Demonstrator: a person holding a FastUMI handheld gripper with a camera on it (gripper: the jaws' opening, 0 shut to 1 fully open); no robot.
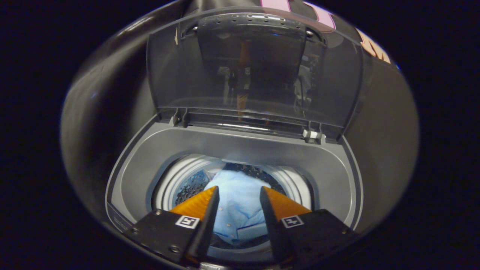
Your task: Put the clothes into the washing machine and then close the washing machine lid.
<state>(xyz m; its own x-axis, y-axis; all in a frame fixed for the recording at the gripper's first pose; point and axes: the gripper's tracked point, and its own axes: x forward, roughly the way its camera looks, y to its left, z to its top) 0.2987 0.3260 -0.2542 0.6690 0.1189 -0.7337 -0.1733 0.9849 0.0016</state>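
Inside washer drum (187,183): blue shirt (238,202); lid (255,75) up; claw (239,195) open.

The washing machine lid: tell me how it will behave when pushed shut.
The lid stands upright on hinges at the rear of the washing machine, so it would likely swing down as one stiff panel. It looks glossy and perhaps slippery. The gripper is open above the light blue shirt in the drum.
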